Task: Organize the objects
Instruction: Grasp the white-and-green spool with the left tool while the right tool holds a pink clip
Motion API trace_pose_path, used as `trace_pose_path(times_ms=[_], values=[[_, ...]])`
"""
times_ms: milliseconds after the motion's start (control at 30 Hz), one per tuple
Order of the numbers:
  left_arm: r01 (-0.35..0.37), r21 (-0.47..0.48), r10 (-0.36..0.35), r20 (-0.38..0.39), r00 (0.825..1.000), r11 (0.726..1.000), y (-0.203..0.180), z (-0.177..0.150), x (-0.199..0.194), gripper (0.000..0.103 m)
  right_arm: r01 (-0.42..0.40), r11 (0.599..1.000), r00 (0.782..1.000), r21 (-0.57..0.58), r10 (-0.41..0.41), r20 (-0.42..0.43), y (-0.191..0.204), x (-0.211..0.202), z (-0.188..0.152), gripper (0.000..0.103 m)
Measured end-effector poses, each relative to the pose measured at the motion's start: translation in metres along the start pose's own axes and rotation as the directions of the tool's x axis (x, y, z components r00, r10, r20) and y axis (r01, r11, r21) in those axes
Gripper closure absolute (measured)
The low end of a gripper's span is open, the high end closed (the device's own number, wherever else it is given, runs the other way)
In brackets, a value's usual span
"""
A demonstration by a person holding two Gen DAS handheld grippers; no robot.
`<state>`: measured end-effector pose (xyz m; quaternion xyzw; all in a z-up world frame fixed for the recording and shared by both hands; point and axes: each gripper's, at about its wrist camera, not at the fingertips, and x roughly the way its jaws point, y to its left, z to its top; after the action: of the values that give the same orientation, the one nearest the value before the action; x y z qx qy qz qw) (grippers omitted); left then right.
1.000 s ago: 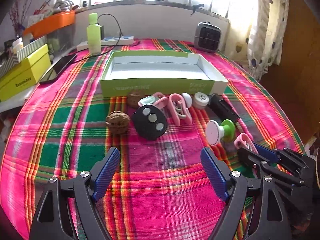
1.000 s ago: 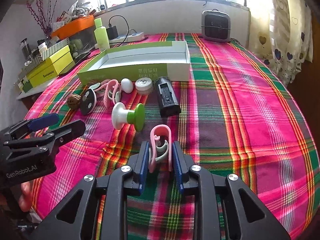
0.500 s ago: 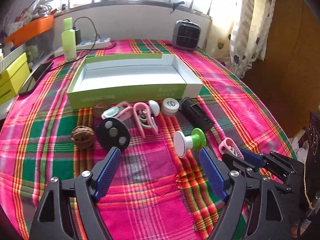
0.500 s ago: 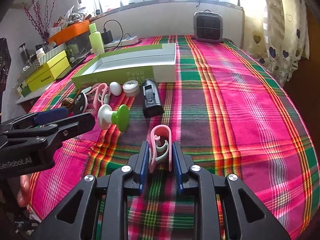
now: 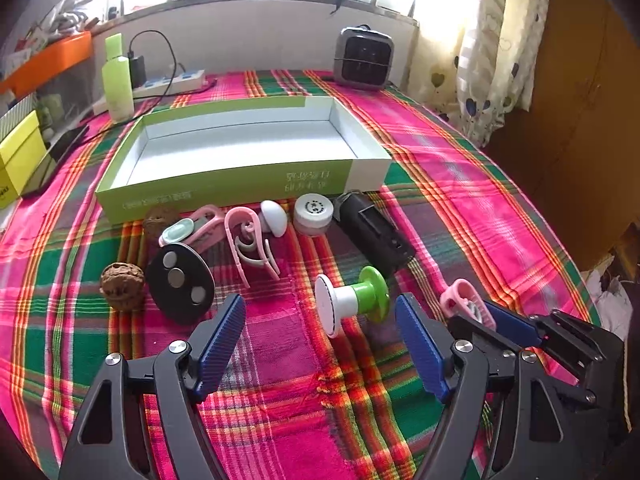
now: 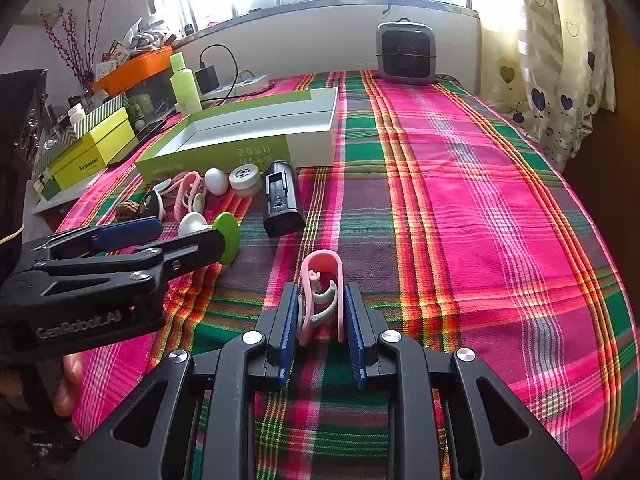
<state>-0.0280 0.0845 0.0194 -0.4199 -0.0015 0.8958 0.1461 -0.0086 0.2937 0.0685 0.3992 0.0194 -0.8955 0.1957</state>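
Two grippers: right gripper (image 6: 320, 316) clamps a pink clip (image 6: 321, 286) (over the plaid cloth), left gripper (image 5: 320, 344) gapes empty.

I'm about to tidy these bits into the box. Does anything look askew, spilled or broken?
Nothing looks spilled or broken. The green and white spool lies on its side rather than standing, and the open box holds nothing yet while the small items sit scattered in front of it.
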Motion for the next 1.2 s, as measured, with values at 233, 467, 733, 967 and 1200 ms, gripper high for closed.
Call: trace_pose_path(times_ms=[233,467,733,967,1200], values=[[-0.049,0.029,0.049,-0.012,0.999,0.998,-0.007,0.001,0.009,0.030,-0.001,1.000,1.000,-0.007,0.001,0.002,-0.001,0.001,0.001,0.079],[-0.040,0.014,0.040,-0.023,0.999,0.999,-0.005,0.001,0.014,0.037,-0.003,1.000,1.000,-0.010,0.003,0.000,-0.001,0.001,0.001,0.079],[-0.022,-0.003,0.022,-0.013,1.000,1.000,-0.003,0.003,0.014,0.052,0.000,1.000,1.000,-0.013,0.000,-0.002,-0.001,0.002,0.002,0.079],[0.014,0.002,-0.014,-0.001,1.000,1.000,-0.006,0.002,0.014,0.067,0.003,1.000,1.000,-0.017,-0.003,-0.003,-0.001,0.002,0.002,0.079],[0.045,0.001,-0.045,0.012,0.999,0.999,-0.003,0.001,0.012,0.072,-0.001,1.000,1.000,-0.011,0.001,0.001,-0.003,0.002,0.002,0.079]])
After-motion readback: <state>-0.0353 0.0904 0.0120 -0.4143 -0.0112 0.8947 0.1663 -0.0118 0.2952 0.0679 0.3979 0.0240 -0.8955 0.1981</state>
